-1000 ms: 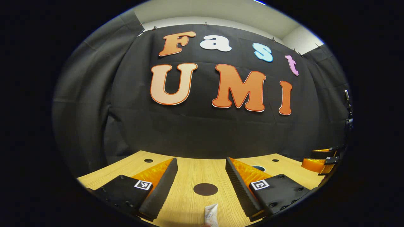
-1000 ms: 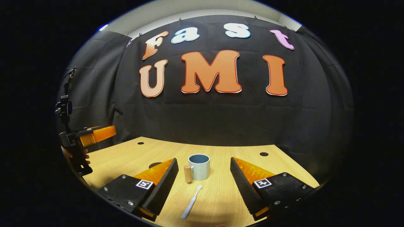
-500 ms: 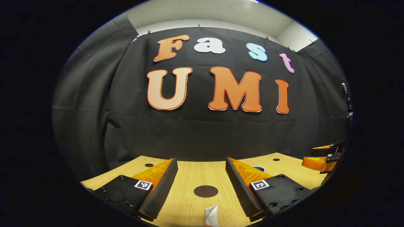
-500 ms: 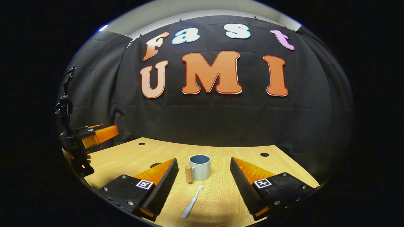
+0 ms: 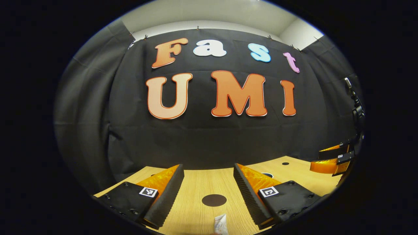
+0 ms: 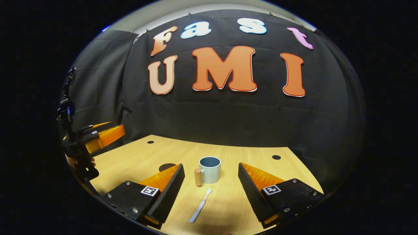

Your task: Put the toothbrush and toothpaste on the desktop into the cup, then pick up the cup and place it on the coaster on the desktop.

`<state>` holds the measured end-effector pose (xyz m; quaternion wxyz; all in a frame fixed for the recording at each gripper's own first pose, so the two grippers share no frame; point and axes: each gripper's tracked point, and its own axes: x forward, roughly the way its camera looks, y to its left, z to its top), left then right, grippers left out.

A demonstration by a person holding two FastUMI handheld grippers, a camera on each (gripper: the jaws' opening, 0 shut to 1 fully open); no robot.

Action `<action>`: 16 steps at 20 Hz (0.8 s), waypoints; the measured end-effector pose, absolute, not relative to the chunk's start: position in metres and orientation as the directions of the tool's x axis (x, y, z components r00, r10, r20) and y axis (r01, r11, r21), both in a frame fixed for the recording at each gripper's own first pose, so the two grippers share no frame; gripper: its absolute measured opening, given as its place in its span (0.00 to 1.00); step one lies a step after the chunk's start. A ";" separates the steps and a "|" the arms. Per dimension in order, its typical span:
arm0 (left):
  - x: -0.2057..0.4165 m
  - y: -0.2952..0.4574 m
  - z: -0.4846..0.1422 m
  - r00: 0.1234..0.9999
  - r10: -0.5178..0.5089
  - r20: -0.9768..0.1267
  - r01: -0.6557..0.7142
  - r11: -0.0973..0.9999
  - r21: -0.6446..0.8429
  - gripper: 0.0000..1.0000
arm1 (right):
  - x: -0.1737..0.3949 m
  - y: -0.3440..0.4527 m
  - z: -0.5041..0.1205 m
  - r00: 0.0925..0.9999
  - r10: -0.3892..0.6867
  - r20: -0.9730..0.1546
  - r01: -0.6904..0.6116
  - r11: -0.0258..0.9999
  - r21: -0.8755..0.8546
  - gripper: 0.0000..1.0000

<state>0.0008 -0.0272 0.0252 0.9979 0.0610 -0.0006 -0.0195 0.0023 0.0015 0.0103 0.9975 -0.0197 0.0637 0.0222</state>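
Nothing is done yet — every step of the task is still to come. The right gripper [image 6: 209, 199] hangs over the tabletop [image 6: 248, 156] with its fingers spread wide and empty. Between them lies the toothbrush [image 6: 200, 206], flat on the wood, its head pointing toward twelve o'clock at the cup [image 6: 210, 169]. The cup stands upright and empty, just beyond the brush head.

In the left gripper view, the left gripper [image 5: 209, 195] is also wide open, holding nothing. The toothpaste [image 5: 220, 223] peeks in at six o'clock, lying on the tabletop between the fingers — only its end shows, so I can't judge how it lies. The coaster [image 5: 214, 200] sits just past it, toward twelve o'clock, bare.

Now the materials. The cup is a smooth, pale blue-grey cylinder with what looks like a round wooden peg handle at its nine o'clock side. The toothbrush is slim, white, probably plastic. The toothpaste is a soft white tube with printing. The coaster is a flat dark disc, and the tabletop is light wood grain. The fingers are orange wedges faced with black ribbed pads.
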 end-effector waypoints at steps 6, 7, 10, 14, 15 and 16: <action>0.009 -0.030 0.006 0.989 -0.058 -0.136 0.078 0.986 0.146 0.98 | 0.005 0.017 -0.003 0.955 0.100 -0.280 -0.111 0.994 -0.022 0.99; 0.010 -0.028 0.003 0.986 -0.048 -0.162 0.074 0.985 0.157 0.98 | 0.004 0.019 -0.009 0.944 0.102 -0.315 -0.114 0.993 -0.018 0.99; 0.010 -0.026 -0.013 0.972 -0.054 -0.228 0.093 0.982 0.167 0.99 | 0.004 0.023 -0.025 0.916 0.104 -0.388 -0.120 0.993 -0.018 0.99; 0.008 -0.025 -0.047 0.937 -0.059 -0.343 0.113 0.984 0.140 0.98 | 0.007 0.029 -0.056 0.847 0.115 -0.518 -0.113 0.993 0.036 0.98; 0.007 -0.026 -0.054 0.926 -0.069 -0.371 0.125 0.984 0.128 0.96 | 0.007 0.030 -0.068 0.832 0.116 -0.543 -0.114 0.993 0.036 0.98; 0.006 -0.026 -0.064 0.915 -0.072 -0.398 0.129 0.985 0.118 0.98 | 0.008 0.030 -0.075 0.820 0.112 -0.562 -0.115 0.993 0.030 0.98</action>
